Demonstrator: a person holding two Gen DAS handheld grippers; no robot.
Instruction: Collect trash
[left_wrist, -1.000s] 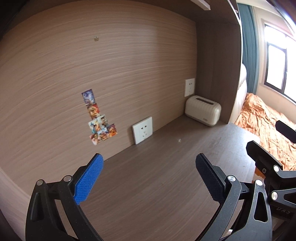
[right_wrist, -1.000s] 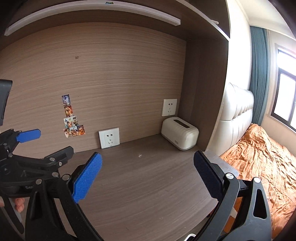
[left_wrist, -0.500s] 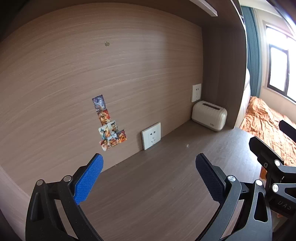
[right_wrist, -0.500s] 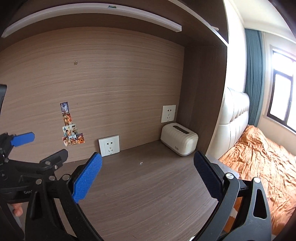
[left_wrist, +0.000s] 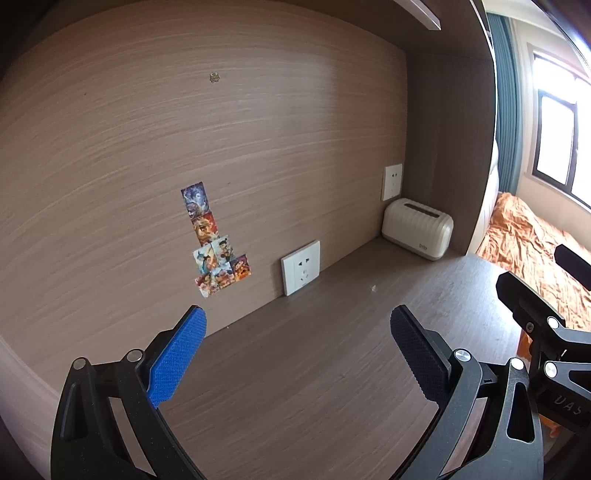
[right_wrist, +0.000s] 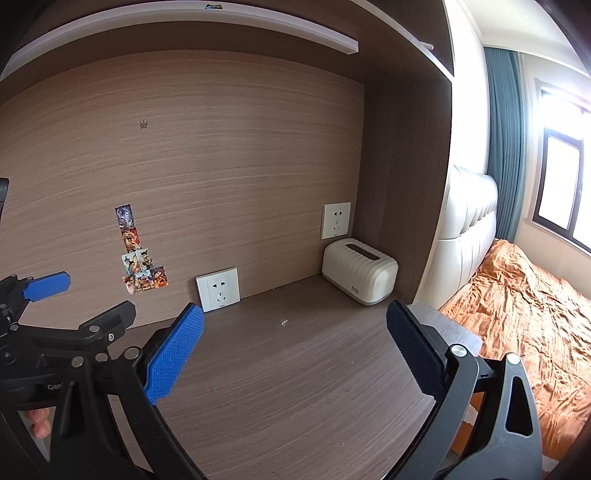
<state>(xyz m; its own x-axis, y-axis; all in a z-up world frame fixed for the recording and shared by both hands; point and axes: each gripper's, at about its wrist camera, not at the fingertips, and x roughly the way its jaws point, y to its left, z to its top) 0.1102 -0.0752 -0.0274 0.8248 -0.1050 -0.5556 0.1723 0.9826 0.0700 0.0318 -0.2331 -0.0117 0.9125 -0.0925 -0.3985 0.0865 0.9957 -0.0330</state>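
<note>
A tiny white scrap (left_wrist: 373, 287) lies on the dark wooden desk (left_wrist: 295, 362) ahead of both grippers; it also shows in the right wrist view (right_wrist: 284, 323). My left gripper (left_wrist: 295, 354) is open and empty above the desk's near part. My right gripper (right_wrist: 295, 350) is open and empty, to the right of the left one. The left gripper also shows at the left edge of the right wrist view (right_wrist: 74, 306), and part of the right one at the right edge of the left wrist view.
A cream ribbed box (right_wrist: 359, 271) stands in the desk's back right corner. Two white wall sockets (right_wrist: 218, 289) (right_wrist: 335, 220) and stickers (right_wrist: 142, 264) are on the wooden back panel. A bed with an orange cover (right_wrist: 524, 314) lies to the right.
Both grippers have tilted up and drawn back slightly, so more of the wall and shelf shows. Both stay open and empty.
</note>
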